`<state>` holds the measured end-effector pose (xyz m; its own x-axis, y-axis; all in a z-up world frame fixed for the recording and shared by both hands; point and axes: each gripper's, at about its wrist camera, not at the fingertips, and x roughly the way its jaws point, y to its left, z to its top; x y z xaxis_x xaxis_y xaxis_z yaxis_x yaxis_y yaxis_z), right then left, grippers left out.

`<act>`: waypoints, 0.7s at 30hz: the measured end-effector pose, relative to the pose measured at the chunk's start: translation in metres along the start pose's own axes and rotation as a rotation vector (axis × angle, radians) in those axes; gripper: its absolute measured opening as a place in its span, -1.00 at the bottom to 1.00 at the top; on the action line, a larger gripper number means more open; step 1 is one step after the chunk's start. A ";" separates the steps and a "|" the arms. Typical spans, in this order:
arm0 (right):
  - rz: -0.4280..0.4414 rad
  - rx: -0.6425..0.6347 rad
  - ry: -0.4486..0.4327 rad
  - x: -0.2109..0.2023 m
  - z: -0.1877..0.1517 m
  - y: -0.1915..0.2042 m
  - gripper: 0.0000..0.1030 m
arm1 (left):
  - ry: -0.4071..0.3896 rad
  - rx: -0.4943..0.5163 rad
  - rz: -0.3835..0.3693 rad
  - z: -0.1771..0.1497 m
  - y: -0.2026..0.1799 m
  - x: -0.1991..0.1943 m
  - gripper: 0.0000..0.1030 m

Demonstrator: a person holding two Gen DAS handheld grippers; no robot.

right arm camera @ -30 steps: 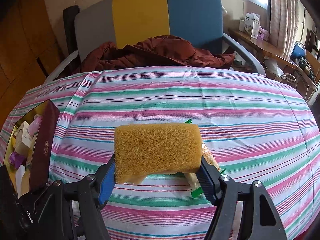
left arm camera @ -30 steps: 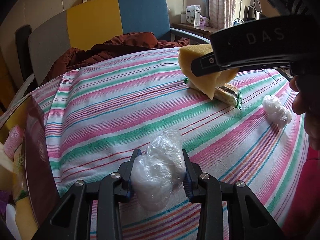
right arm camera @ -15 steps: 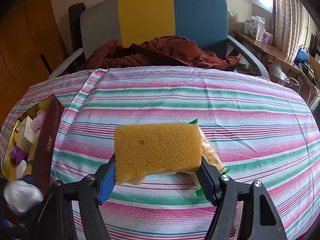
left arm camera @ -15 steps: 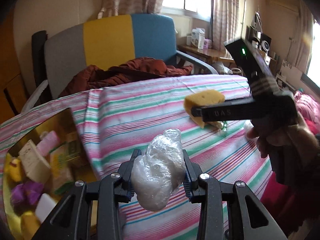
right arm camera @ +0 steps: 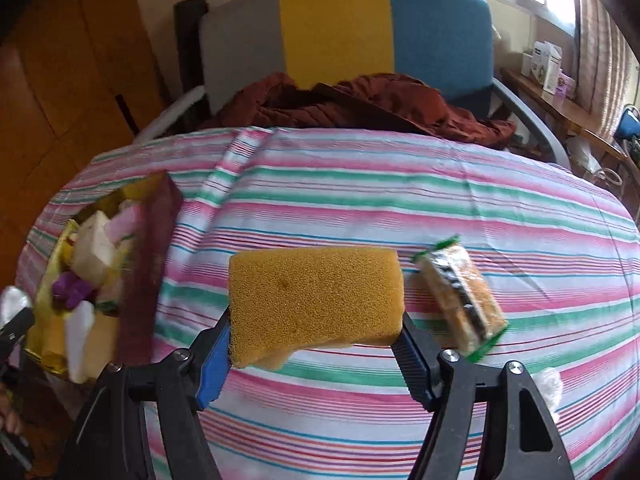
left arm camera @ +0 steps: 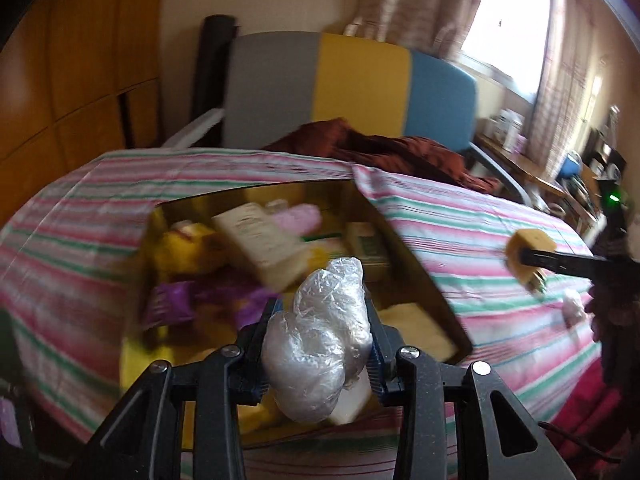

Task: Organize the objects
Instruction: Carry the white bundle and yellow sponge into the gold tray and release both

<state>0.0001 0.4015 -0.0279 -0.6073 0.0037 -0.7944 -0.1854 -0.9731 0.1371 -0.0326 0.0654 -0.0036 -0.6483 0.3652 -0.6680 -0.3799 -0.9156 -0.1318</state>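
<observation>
My left gripper (left arm camera: 320, 356) is shut on a crumpled clear plastic bag (left arm camera: 320, 336) and holds it over the near end of an open gold-lined box (left arm camera: 404, 248) filled with several small packets. My right gripper (right arm camera: 316, 336) is shut on a yellow sponge (right arm camera: 316, 300) and holds it above the striped tablecloth (right arm camera: 400, 208). The sponge also shows in the left wrist view (left arm camera: 528, 250). A green-edged snack packet (right arm camera: 460, 296) lies on the cloth just right of the sponge. The box (right arm camera: 148, 264) sits at the table's left in the right wrist view.
Another crumpled plastic bag (left arm camera: 574, 306) lies on the cloth at the right, also at the right wrist view's lower right (right arm camera: 550, 390). A grey, yellow and blue chair (right arm camera: 340, 32) with a brown garment (right arm camera: 360, 104) stands behind the table.
My left gripper has carried the plastic bag left and over the open box. My right gripper has lifted the sponge left, uncovering the snack packet.
</observation>
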 end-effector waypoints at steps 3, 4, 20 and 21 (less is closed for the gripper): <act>0.076 -0.027 -0.032 -0.012 0.002 0.033 0.40 | -0.011 -0.037 0.053 -0.001 0.026 -0.005 -0.25; 0.107 -0.040 -0.042 -0.016 0.003 0.048 0.40 | -0.019 -0.042 0.074 -0.002 0.035 -0.008 -0.25; 0.371 -0.247 0.035 0.012 -0.001 0.217 0.40 | 0.007 -0.199 0.067 -0.003 0.100 0.000 -0.24; 0.377 -0.259 0.045 0.015 -0.003 0.222 0.40 | 0.006 -0.200 0.069 -0.002 0.102 0.001 -0.24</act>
<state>-0.0482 0.1848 -0.0110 -0.5601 -0.3657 -0.7434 0.2444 -0.9303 0.2735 -0.0706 -0.0279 -0.0187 -0.6642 0.3000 -0.6847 -0.1957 -0.9538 -0.2280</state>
